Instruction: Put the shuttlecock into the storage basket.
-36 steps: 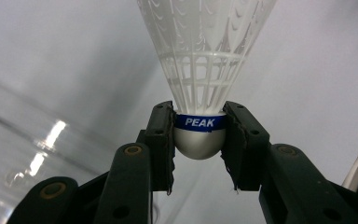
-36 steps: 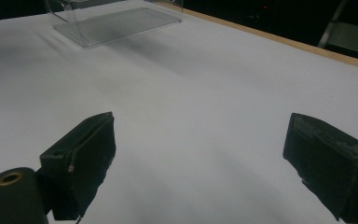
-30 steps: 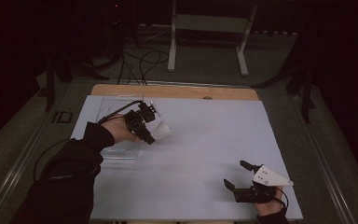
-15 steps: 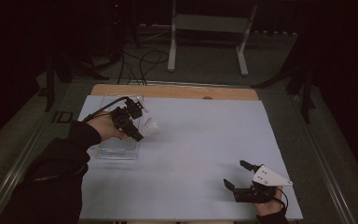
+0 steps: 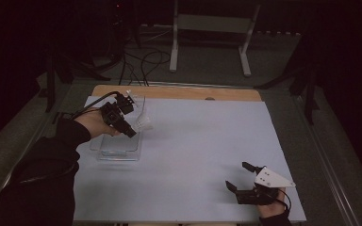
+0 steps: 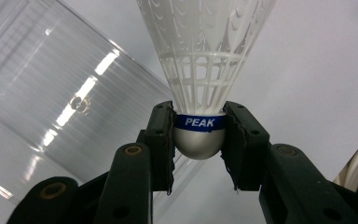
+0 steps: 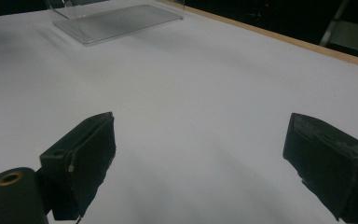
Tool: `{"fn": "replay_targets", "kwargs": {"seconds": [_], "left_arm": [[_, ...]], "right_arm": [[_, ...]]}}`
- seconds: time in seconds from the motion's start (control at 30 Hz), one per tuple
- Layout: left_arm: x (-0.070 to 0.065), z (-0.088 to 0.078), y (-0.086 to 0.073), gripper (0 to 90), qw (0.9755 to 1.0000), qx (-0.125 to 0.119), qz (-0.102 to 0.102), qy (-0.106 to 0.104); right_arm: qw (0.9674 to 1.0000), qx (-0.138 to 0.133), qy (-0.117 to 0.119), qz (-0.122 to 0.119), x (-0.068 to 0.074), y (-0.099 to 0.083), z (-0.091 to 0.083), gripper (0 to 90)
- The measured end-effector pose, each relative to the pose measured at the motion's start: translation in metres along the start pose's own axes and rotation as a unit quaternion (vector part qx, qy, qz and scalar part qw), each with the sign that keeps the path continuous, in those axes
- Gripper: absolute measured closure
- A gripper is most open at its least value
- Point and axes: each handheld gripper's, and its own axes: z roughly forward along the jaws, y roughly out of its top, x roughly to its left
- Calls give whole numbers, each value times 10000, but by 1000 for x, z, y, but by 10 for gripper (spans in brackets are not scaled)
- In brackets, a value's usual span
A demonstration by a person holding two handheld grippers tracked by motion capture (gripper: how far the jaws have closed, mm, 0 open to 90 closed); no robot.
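A white plastic shuttlecock (image 6: 200, 84) with a silver-grey cork and a blue band reading PEAK is clamped by its cork between my left gripper's (image 6: 199, 140) jaws, skirt pointing away. From above, the left gripper (image 5: 133, 128) hangs over the clear plastic tray (image 5: 118, 151) at the table's left, the shuttlecock (image 5: 143, 125) jutting out to its right. That clear tray (image 6: 51, 107) lies below and to the left in the left gripper view. My right gripper (image 5: 239, 176) rests near the table's front right edge, jaws wide apart with nothing between them (image 7: 200, 158).
A white sheet (image 5: 202, 150) covers the table, with a wooden strip (image 5: 179, 92) along the far edge. Beyond it stand a metal frame's legs (image 5: 245, 52) and cables (image 5: 141, 61) on the floor. The clear tray (image 7: 116, 21) shows far off in the right gripper view.
My left gripper has carried the shuttlecock up and toward the far left, over the tray's far end. The right gripper has stayed in place.
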Motion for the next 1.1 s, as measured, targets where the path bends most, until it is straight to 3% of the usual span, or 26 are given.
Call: {"fn": "replay_targets", "kwargs": {"seconds": [1.1], "left_arm": [[31,-19,-44,658,9983,-184,-551,101]], "right_arm": [[10000,7,-29,-13,0,0,0,92]]}}
